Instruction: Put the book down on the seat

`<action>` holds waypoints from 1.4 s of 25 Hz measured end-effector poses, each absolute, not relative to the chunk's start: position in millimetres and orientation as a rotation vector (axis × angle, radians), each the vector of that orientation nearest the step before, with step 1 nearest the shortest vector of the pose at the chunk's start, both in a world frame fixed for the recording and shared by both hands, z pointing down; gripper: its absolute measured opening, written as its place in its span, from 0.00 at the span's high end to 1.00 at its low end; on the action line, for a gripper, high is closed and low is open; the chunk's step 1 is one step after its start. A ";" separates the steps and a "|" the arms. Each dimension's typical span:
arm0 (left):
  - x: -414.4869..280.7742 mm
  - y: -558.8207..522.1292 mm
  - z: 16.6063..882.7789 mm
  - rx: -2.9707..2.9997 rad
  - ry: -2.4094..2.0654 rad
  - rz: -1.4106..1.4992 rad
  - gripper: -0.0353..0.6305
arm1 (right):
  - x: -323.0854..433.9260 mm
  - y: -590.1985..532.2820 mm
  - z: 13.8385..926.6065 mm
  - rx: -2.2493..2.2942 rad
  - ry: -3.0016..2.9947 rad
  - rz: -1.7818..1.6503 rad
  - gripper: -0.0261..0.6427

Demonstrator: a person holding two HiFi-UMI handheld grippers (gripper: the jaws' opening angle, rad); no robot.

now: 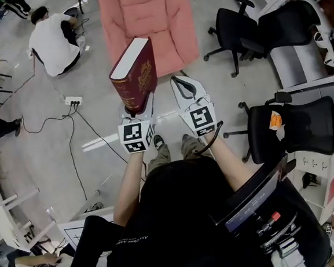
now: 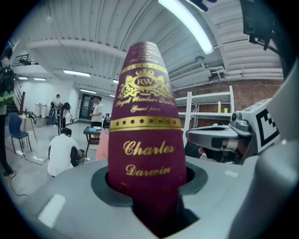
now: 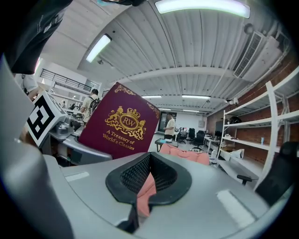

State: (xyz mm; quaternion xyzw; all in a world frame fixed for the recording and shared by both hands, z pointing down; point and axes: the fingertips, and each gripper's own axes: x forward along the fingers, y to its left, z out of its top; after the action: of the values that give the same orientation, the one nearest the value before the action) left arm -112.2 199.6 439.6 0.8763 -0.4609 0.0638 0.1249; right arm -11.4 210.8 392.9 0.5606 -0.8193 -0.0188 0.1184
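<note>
A thick maroon book point(image 1: 134, 75) with gold lettering stands upright in my left gripper point(image 1: 136, 108), which is shut on its lower end. In the left gripper view the book's spine point(image 2: 145, 135) rises from between the jaws and fills the middle. My right gripper point(image 1: 181, 83) is just to the right of the book, shut and empty; in its own view its pads point(image 3: 135, 175) meet with nothing between them. The book's cover point(image 3: 117, 123) shows at that view's left. A pink cushioned seat point(image 1: 148, 21) stands on the floor ahead of both grippers, and the pink seat point(image 3: 184, 154) shows low ahead of the right gripper.
Black office chairs point(image 1: 242, 27) point(image 1: 297, 127) stand to the right. A person in a white shirt point(image 1: 54, 41) crouches on the floor at the left. A power strip point(image 1: 73, 100) with cables lies on the floor nearby. Metal shelving point(image 3: 261, 135) lines the right wall.
</note>
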 end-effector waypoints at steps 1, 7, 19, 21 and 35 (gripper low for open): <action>-113.1 196.5 442.7 2.543 -1.341 0.188 0.61 | -12.0 204.5 394.8 1.638 -2.397 -0.047 0.94; -106.3 162.8 461.9 2.507 -1.322 0.236 0.61 | -4.7 164.9 405.7 1.626 -2.398 -0.002 0.94; -28.1 41.3 491.2 2.389 -1.341 0.489 0.61 | 88.3 39.8 422.6 1.627 -2.480 0.096 0.94; -25.8 34.2 496.5 2.368 -1.358 0.550 0.61 | 94.5 32.2 430.7 1.615 -2.506 0.148 0.94; -8.2 -26.1 536.0 2.409 -1.159 0.596 0.61 | 121.2 -35.8 470.9 1.530 -2.541 0.324 0.94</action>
State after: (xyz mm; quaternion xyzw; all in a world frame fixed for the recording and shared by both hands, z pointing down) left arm -8.2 -26.1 536.0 0.8618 -0.4147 0.2131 0.1998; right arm 121.2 -35.8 470.9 0.5114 -0.8489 0.1082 0.0789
